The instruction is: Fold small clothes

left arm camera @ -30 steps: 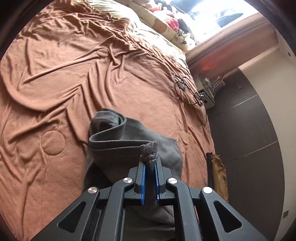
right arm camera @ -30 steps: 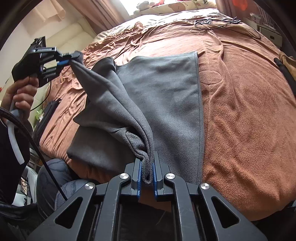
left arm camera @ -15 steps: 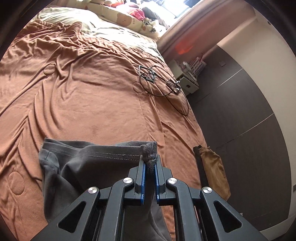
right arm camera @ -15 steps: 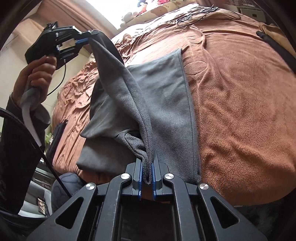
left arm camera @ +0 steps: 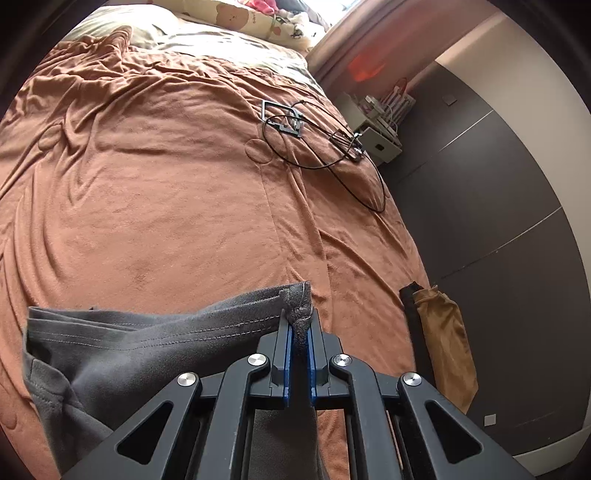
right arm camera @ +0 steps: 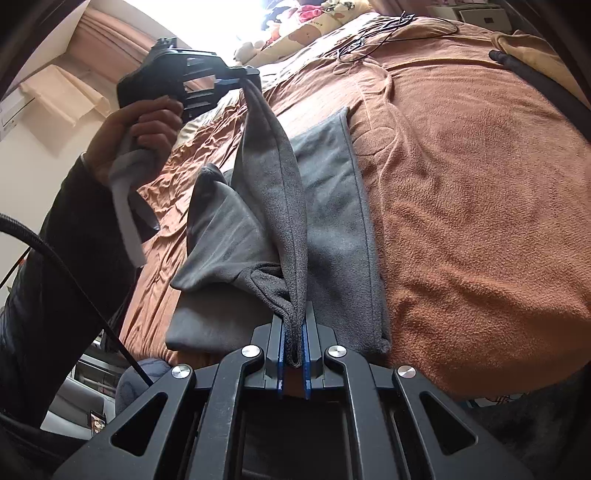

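Observation:
A grey fleece garment (right arm camera: 332, 206) lies on the brown bedspread (right arm camera: 461, 184), with its left part lifted into a taut fold. My right gripper (right arm camera: 293, 332) is shut on the near corner of that fold, at the bed's front edge. In the right wrist view my left gripper (right arm camera: 248, 79), held by a hand (right arm camera: 140, 129), is shut on the far corner, raised above the bed. In the left wrist view the left gripper (left arm camera: 299, 321) pinches a hemmed corner of the grey garment (left arm camera: 147, 343), which hangs to the left below it.
A black cable and a metal frame (left arm camera: 295, 129) lie on the far part of the bedspread (left arm camera: 166, 203). A tan cloth with a black strap (left arm camera: 443, 332) hangs at the bed's right edge beside a dark wardrobe (left arm camera: 498, 221). Pillows and soft toys (left arm camera: 258, 18) sit at the head.
The left gripper has carried its corner of the grey garment rightwards across the bed, over the flat part. The fold has been drawn taut and narrow between the two grippers. The right gripper has rolled slightly.

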{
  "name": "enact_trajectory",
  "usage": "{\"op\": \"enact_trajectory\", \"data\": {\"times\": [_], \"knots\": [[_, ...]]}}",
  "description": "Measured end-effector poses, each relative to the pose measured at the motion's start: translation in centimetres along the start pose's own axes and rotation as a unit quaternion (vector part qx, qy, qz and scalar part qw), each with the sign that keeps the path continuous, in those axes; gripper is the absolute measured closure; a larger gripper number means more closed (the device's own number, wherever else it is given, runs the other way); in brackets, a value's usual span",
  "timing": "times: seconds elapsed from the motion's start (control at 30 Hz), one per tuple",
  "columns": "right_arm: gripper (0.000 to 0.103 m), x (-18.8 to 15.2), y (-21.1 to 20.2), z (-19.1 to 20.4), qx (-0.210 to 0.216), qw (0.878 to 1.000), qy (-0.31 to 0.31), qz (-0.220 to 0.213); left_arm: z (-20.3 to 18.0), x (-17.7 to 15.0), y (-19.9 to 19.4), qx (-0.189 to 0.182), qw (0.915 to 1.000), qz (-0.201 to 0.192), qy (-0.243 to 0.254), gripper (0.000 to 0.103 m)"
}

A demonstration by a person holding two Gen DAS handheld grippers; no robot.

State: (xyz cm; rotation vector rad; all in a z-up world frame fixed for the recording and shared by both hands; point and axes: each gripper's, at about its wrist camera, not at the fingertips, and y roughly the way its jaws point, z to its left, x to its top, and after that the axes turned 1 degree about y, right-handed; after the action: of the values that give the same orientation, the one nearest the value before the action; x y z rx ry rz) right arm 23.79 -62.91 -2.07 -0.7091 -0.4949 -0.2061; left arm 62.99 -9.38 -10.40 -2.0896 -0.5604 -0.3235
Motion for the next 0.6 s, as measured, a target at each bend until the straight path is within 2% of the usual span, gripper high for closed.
{"op": "enact_trajectory", "data": {"times": [0.07,0.13,0.6], "knots": [[0.1,-0.1,-0.2,-0.2,-0.001,1.0,0.001,0.0,-0.4,0.2,1.2,0.004,0.9999,0.006,0.008,0.097],[0.1,-0.3,-0.3,-0.4,-0.001,1.0,0.003,0.0,-0.8,0.2,2.7,0.025,0.9992,0.018,0.023,0.097],[0.1,-0.4,-0.3,-1.8,-0.005,1.0,0.018,-0.004,0.4,0.8,9.5,0.059,0.997,0.049,0.012,0.098]]}}
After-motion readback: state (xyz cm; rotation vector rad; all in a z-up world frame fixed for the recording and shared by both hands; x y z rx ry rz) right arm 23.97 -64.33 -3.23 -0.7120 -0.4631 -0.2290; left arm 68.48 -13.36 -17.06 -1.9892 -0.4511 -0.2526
